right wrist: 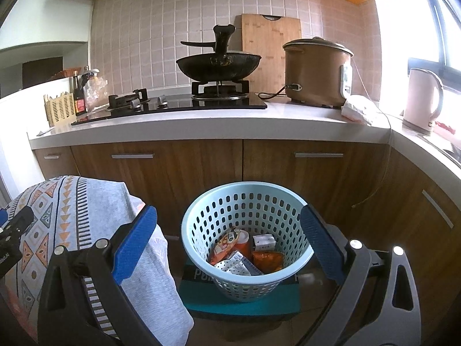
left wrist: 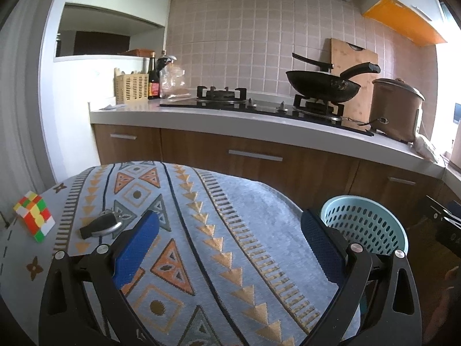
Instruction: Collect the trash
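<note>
Both grippers, left (left wrist: 229, 240) and right (right wrist: 229, 236), empty, jaws wide. Left over the worktop (left wrist: 245, 201). Right above the basket (right wrist: 201, 222); trash (right wrist: 245, 252) lies inside it.

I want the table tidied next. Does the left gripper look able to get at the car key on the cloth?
Probably yes: the left gripper is open above the cloth, and the car key lies uncovered just beyond its left finger, nothing between them.

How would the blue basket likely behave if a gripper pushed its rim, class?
The basket looks like thin perforated plastic, so it is probably light and would slide or tip easily. Its base is narrower than its rim, which favours tipping. The few packets inside probably add little weight.
</note>
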Available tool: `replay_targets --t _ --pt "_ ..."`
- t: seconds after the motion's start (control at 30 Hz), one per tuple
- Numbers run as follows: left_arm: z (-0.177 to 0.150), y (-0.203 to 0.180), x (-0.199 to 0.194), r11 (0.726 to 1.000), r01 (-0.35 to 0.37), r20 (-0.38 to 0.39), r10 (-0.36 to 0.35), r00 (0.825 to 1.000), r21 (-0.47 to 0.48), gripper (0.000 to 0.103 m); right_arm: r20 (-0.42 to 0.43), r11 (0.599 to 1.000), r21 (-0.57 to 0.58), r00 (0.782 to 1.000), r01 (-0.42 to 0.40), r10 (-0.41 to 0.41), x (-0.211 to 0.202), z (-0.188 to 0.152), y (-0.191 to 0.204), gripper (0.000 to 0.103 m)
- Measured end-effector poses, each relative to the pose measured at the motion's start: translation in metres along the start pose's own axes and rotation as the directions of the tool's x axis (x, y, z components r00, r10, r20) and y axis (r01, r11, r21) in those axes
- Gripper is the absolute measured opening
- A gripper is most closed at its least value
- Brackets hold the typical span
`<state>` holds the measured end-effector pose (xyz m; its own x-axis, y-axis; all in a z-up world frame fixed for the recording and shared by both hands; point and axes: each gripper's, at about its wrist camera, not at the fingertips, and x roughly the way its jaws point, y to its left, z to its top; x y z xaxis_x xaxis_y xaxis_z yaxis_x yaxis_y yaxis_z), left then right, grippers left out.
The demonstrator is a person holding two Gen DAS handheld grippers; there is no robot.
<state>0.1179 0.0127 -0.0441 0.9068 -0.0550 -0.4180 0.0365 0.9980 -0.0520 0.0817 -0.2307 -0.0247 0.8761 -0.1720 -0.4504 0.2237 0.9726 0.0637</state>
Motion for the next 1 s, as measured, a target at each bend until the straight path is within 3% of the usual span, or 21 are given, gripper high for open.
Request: replay_targets --t 1.0 --pt "0.0 -0.003 -0.006 0.999 -0.04 0.034 0.04 0.999 0.01 0.095 0.008 0.999 -0.036 1.0 -0.019 0.019 -0.012 -0.002 0.013 0.095"
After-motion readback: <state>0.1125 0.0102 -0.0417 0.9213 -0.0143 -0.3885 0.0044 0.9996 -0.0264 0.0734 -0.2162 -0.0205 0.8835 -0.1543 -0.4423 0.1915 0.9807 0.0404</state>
